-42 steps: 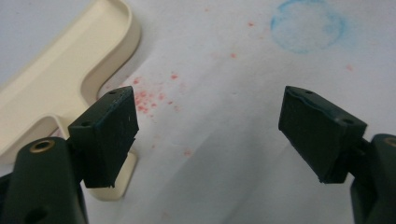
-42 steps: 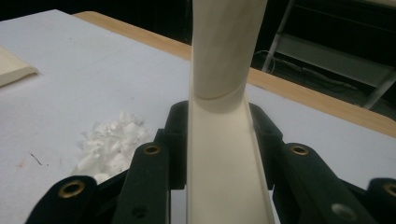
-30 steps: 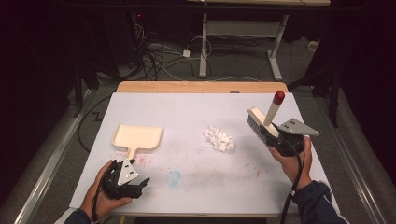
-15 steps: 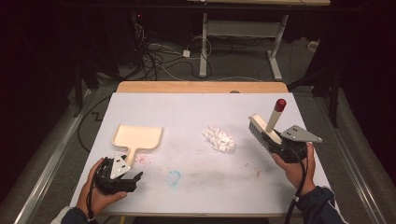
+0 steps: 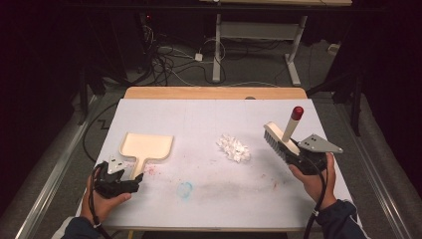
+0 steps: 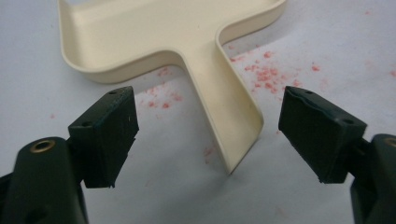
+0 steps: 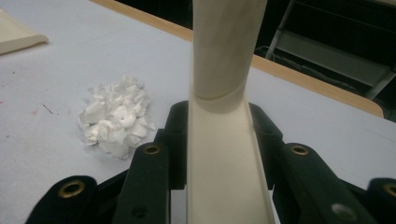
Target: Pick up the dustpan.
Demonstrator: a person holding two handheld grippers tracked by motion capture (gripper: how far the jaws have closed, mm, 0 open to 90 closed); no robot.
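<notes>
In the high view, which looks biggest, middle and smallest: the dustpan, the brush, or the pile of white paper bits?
1. dustpan, the biggest.
2. brush, though it is lifted nearer the camera in the right gripper, so this spot is unsure.
3. pile of white paper bits, the smallest.

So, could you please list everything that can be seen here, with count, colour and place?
dustpan: one, cream, left part of the table, handle pointing toward the person
paper scraps: one small heap, white, middle of the table, right of the dustpan
brush: one, cream with grey bristles and a red-tipped handle, held above the right side of the table
stains: reddish specks near the dustpan handle and a bluish smear nearer the front edge
table: one, pale grey top with a wooden far edge
cables: several, dark, on the floor behind the table
left gripper: one, black, open, jaws on either side of the dustpan handle
right gripper: one, black, shut on the brush
</notes>
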